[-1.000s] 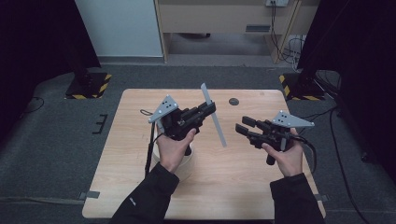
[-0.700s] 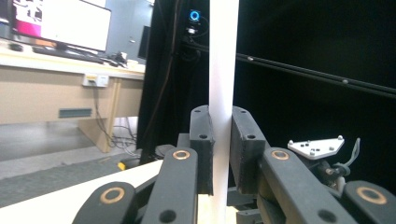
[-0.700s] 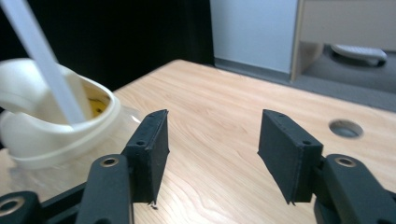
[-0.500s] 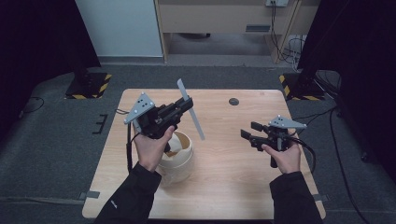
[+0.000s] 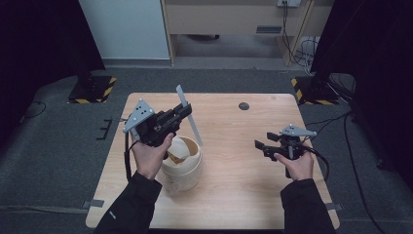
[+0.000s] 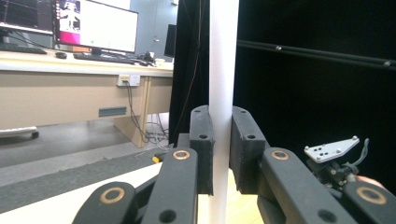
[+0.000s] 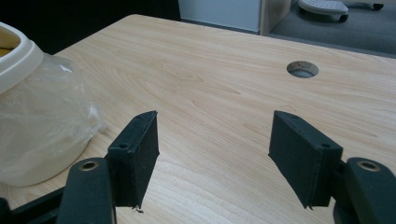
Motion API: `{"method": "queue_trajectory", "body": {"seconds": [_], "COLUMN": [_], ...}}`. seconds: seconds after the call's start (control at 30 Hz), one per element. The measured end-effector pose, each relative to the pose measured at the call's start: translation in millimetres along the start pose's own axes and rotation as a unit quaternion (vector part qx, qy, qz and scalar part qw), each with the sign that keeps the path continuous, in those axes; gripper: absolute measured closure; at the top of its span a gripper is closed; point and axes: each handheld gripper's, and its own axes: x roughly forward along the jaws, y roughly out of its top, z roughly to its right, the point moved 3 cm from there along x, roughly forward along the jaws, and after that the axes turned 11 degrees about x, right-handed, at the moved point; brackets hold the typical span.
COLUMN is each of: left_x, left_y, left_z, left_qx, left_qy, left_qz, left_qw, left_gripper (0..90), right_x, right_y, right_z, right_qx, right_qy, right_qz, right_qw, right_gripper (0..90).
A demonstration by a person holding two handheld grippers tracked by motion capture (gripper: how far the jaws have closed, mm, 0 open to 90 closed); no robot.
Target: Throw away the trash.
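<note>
My left gripper (image 5: 187,110) is shut on a thin white flat strip (image 5: 190,119) and holds it above the table's left half; the strip slants from the far side down toward a cream tub (image 5: 184,171). In the left gripper view the strip (image 6: 223,65) stands upright, pinched between the two jaws of the left gripper (image 6: 220,149). The tub has a clear plastic liner (image 7: 42,126) and sits under the left hand. My right gripper (image 5: 258,145) hovers open over the table's right half, and the right gripper (image 7: 212,149) has only bare wood between its jaws.
The light wooden table (image 5: 229,195) has a round cable hole (image 5: 244,106) near its far edge, seen as the cable hole (image 7: 302,69) ahead of the right jaws. The other hand's gripper (image 6: 334,161) is at the lower right. Black curtains flank the table; a desk stands behind.
My left gripper has carried the strip to the left and slightly away, uncovering the tub. My right gripper has drifted right and nearer to me, still open.
</note>
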Motion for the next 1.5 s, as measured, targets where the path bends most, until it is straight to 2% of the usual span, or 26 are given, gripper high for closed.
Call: {"method": "queue_trajectory", "body": {"seconds": [0.23, 0.57, 0.9, 1.2, 1.43, 1.5], "left_x": [-1.4, -2.6, -2.7, 1.1, -1.9, -4.4], "left_y": [-5.2, -24.6, -45.4, -56.2, -59.8, -58.3], "left_z": [-2.9, -9.9, -8.5, -3.9, -2.8, -2.7], "left_qx": [0.013, 0.01, 0.009, 0.008, 0.001, 0.002], "left_qy": [0.007, 0.013, 0.005, -0.005, -0.003, -0.003], "left_qz": [-0.017, -0.041, -0.066, -0.091, -0.097, -0.088], "left_qw": [0.9997, 0.999, 0.9977, 0.9958, 0.9952, 0.9961], "left_gripper": [80.3, 80.2, 80.2, 79.7, 78.3, 77.0], "right_x": [2.2, 4.5, 6.3, 6.4, 7.5, 7.8], "right_y": [-4.7, -7.9, -9.9, -10.4, -11.1, -11.2], "right_z": [5.0, 6.7, 7.7, 8.6, 8.5, 9.0], "right_qx": [0.001, -0.003, -0.004, -0.004, -0.007, -0.006], "right_qy": [-0.007, -0.009, -0.01, -0.011, -0.01, -0.011], "right_qz": [-0.009, -0.018, -0.023, -0.025, -0.027, -0.027], "right_qw": [0.9999, 0.9998, 0.9997, 0.9996, 0.9996, 0.9996], "right_gripper": [32.4, 32.2, 31.6, 31.5, 31.5, 31.4]}}
